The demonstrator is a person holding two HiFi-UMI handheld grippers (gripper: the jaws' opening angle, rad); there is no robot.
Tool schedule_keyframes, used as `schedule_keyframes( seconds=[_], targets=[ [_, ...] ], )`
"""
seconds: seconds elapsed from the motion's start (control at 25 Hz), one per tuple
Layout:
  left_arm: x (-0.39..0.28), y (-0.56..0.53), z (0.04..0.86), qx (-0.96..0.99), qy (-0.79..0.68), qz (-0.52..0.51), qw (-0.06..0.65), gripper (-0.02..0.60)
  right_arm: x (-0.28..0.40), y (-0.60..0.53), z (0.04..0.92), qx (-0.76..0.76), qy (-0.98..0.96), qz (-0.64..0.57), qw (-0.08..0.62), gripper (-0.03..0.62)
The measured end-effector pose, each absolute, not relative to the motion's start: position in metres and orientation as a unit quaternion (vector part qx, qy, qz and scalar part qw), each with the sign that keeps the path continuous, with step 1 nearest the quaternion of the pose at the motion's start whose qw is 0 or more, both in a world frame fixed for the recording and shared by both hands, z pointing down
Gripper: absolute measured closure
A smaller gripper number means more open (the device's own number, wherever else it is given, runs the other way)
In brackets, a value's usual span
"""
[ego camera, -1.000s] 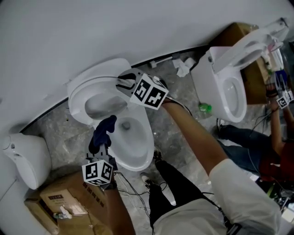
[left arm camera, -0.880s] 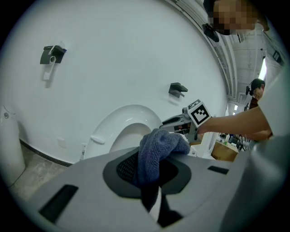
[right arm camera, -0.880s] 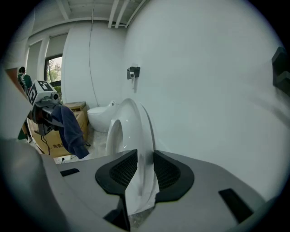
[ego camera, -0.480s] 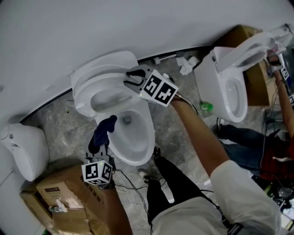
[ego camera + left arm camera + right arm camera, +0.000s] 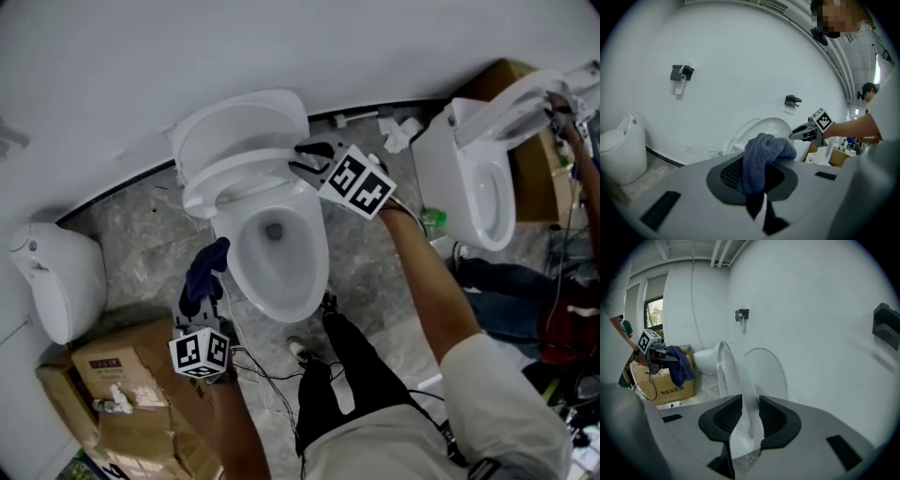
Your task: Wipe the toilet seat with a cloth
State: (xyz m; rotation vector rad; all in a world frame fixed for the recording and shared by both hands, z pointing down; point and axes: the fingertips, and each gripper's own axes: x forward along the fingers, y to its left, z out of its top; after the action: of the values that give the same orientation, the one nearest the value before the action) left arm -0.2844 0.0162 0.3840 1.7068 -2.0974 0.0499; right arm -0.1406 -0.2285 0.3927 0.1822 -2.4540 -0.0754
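Note:
In the head view a white toilet stands against the wall with its bowl (image 5: 274, 255) uncovered. Its seat (image 5: 234, 176) is tipped up close to the raised lid (image 5: 246, 124). My right gripper (image 5: 302, 157) is shut on the seat's right edge; in the right gripper view the white seat rim (image 5: 729, 376) stands upright between the pads of the right gripper (image 5: 746, 414). My left gripper (image 5: 204, 295) hangs just left of the bowl, shut on a dark blue cloth (image 5: 206, 272). That cloth (image 5: 764, 152) bulges out of the left gripper (image 5: 757, 177) in its own view.
A second toilet (image 5: 469, 178) stands to the right, with a green bottle (image 5: 431, 218) at its foot. Another white fixture (image 5: 56, 281) is at the left. Cardboard boxes (image 5: 131, 394) and cables (image 5: 272, 375) lie on the floor near my legs. A person (image 5: 525, 300) sits at the far right.
The right gripper has swung the seat up off the bowl towards the lid. The left gripper with the cloth has drawn back from the bowl's rim to its left side.

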Motion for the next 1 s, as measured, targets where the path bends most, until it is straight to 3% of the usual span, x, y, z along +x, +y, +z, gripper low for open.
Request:
schedule_keyframes(
  seconds=[1.0],
  targets=[
    [-0.260, 0.141, 0.367, 0.617, -0.762, 0.007, 0.196, 0.540, -0.064, -0.071, 0.434, 0.024, -0.897, -0.097, 0.432, 0.424]
  ],
)
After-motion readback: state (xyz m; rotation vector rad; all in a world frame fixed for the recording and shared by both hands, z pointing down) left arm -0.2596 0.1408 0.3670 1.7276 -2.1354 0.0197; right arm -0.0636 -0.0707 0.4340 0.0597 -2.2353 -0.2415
